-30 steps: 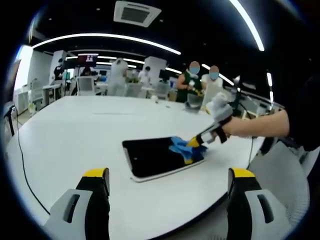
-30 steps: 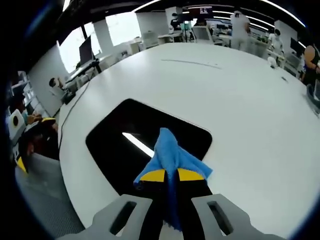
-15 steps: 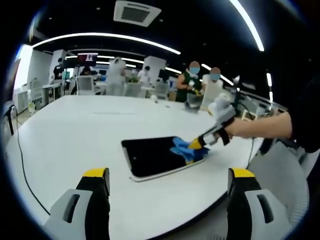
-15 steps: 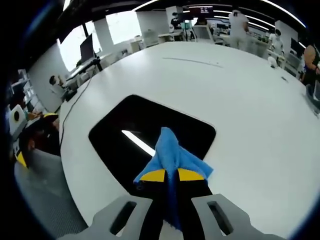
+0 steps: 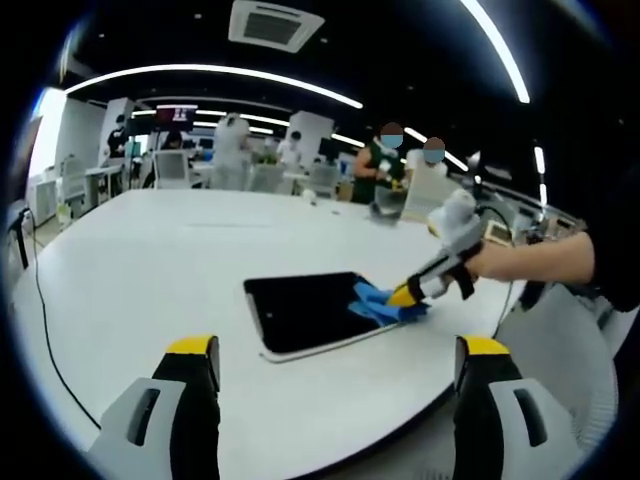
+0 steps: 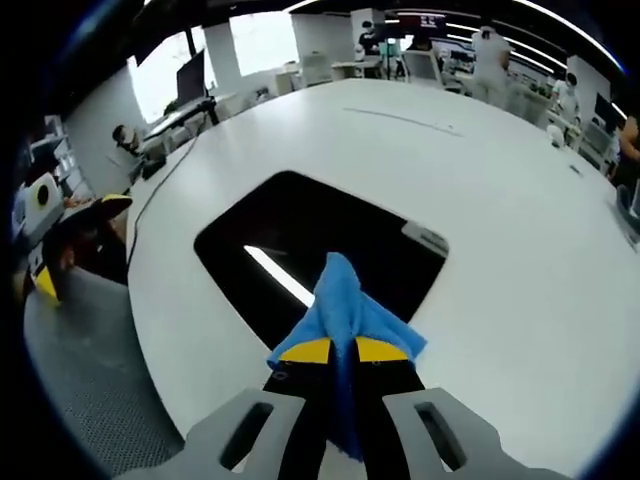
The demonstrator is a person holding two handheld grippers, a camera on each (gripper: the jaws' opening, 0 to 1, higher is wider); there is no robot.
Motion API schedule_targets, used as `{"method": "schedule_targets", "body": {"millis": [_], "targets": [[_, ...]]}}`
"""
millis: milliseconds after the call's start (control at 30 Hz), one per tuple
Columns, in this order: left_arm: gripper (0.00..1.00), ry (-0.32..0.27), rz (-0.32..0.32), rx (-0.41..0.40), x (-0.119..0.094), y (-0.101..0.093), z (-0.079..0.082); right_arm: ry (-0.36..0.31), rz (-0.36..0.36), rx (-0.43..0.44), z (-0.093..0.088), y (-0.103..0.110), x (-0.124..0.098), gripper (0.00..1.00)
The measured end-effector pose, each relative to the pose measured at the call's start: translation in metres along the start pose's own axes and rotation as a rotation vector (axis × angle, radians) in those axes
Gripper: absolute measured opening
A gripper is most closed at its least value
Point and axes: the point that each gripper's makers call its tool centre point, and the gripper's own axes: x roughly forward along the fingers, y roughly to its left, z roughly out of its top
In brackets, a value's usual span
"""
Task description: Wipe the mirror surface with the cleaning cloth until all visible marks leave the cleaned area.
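So the right claw (image 6: 335, 350) is clamped tight on the blue cleaning cloth (image 6: 345, 305), yellow tips pinched together with the fabric sticking out ahead of them. Makes sense to hold it that way: the loose front of the cloth is what drags over the glass, so the hard tips stay off it. In the left gripper view you can see the same claw (image 5: 408, 296) coming in from 3 o'clock with the cloth (image 5: 382, 304) pressed down at the mirror's right end.

The mirror (image 6: 300, 255) lies flat on the white surface (image 6: 500, 220), dark face up, with a bright ceiling-light streak reflected across it. In the right gripper view the cloth sits at about 6 o'clock on it, over the near edge. I can't make out any marks on the glass from here, so no idea how much wiping is left.

The left claw (image 5: 338, 360) has its jaws wide apart, gripping nothing, hanging back from the mirror (image 5: 300, 310), which sits around 12 o'clock ahead of it. My guess is it's parked there to keep everything in frame.

People are standing at the far side of the room.
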Motion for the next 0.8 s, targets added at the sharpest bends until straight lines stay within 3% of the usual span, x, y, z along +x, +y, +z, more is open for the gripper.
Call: {"method": "schedule_targets", "body": {"millis": [300,533,800], "targets": [[0.98,0.005,0.003,0.002,0.000,0.001,-0.001,-0.067,0.012,0.067,0.001,-0.001,-0.001,0.02],[0.98,0.006,0.005,0.003,0.000,0.001,-0.001,-0.066,0.004,0.005,0.005,0.005,0.002,0.02],[0.99,0.011,0.019,0.006,0.000,0.003,-0.001,-0.071,0.011,-0.001,0.008,0.011,0.006,0.02]]}}
